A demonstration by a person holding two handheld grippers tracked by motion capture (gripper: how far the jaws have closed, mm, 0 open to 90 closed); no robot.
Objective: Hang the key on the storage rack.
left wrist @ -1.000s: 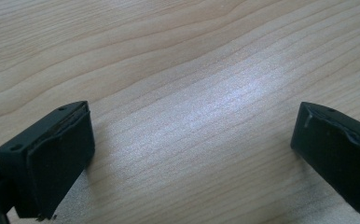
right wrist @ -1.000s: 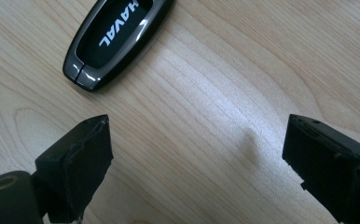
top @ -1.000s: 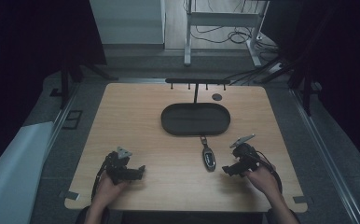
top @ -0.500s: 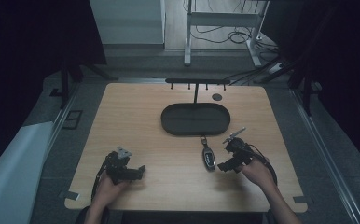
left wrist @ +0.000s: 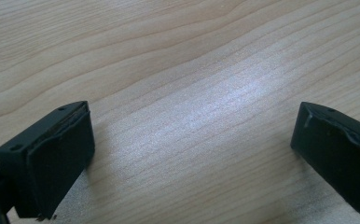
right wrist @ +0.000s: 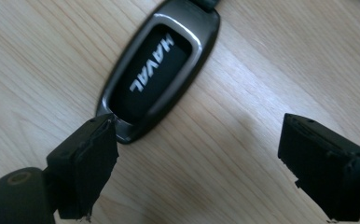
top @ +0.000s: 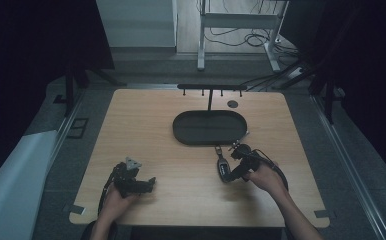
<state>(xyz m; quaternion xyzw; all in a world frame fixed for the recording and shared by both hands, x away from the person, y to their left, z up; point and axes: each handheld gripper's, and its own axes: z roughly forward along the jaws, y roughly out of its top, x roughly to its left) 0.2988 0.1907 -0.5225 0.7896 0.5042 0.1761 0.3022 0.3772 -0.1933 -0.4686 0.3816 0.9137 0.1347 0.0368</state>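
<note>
Item: car key (top: 223, 167), dark oval fob with a silver rim, lying flat on the worktop (top: 146, 125) right of centre, just in front of the tray's near rim. The right gripper view adds what the high view cannot resolve: white lettering "HAVAL" on the key (right wrist: 152, 72) face, and the left-hand pad's corner right at the fob's near end; whether it touches cannot be told.

Right gripper (top: 232, 173): held at the key's near right side. Jaws spread, having just been closing a little; the key lies ahead of them, not between the pads (right wrist: 82, 165).

Left gripper (top: 149, 184): near the front edge, left of centre, well apart from the key. Its own view shows jaws spread wide over bare wood grain, nothing between the pads (left wrist: 59, 161).

Tray (top: 181, 131): black, oval, shallow, at the worktop's centre, toward the back.

Rack (top: 211, 88): black bar on a post with small hooks, at the back edge behind the tray.

Round dark disc (top: 232, 104): beside the post, near the back edge.
</note>
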